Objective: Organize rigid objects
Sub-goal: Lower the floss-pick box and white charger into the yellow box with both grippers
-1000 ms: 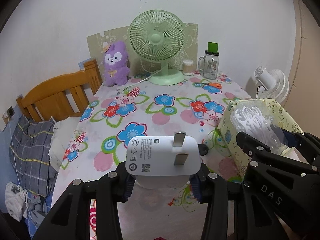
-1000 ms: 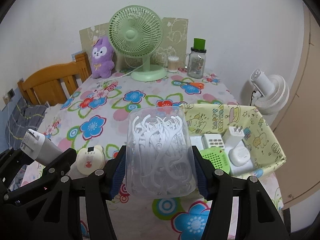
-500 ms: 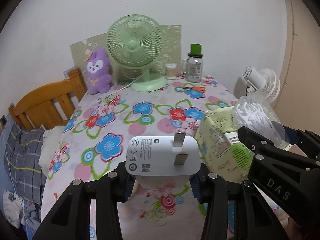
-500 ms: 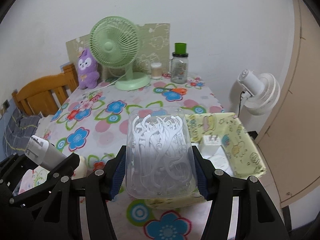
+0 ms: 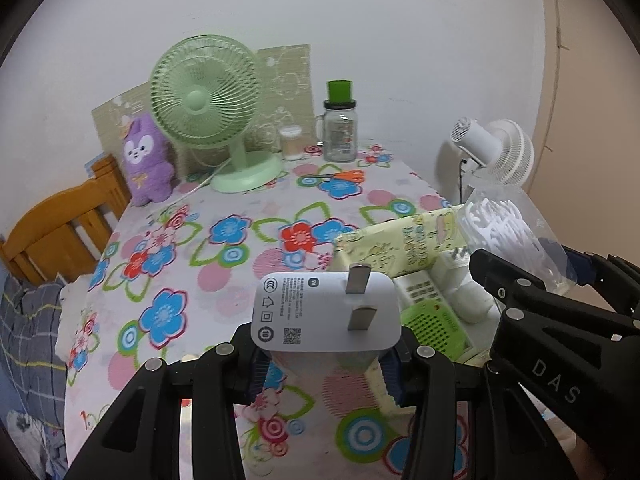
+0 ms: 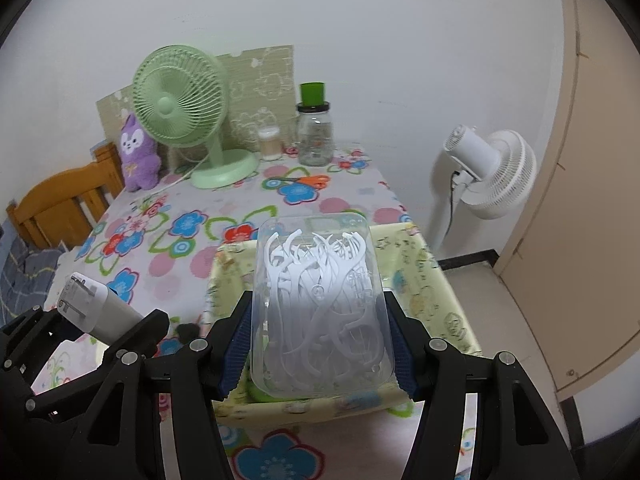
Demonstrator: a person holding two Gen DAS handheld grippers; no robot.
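The left tool [image 5: 326, 364] is clamped on a white charger [image 5: 326, 312], prongs up, held above the flowered surface [image 5: 224, 248] just left of the yellow fabric basket [image 5: 400, 240]. Beside it, the right tool [image 6: 320, 354] grips a clear box of white floss picks [image 6: 320, 312] directly over that basket, where a green device [image 5: 434, 326] lies.

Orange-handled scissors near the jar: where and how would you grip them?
The scissors lie flat on the tablecloth, in front of the glass jar, orange handles toward the table's right edge. Probably best to come straight down with the fingers across the narrow part where handles meet blades; lying flat, they offer no side face to pinch.
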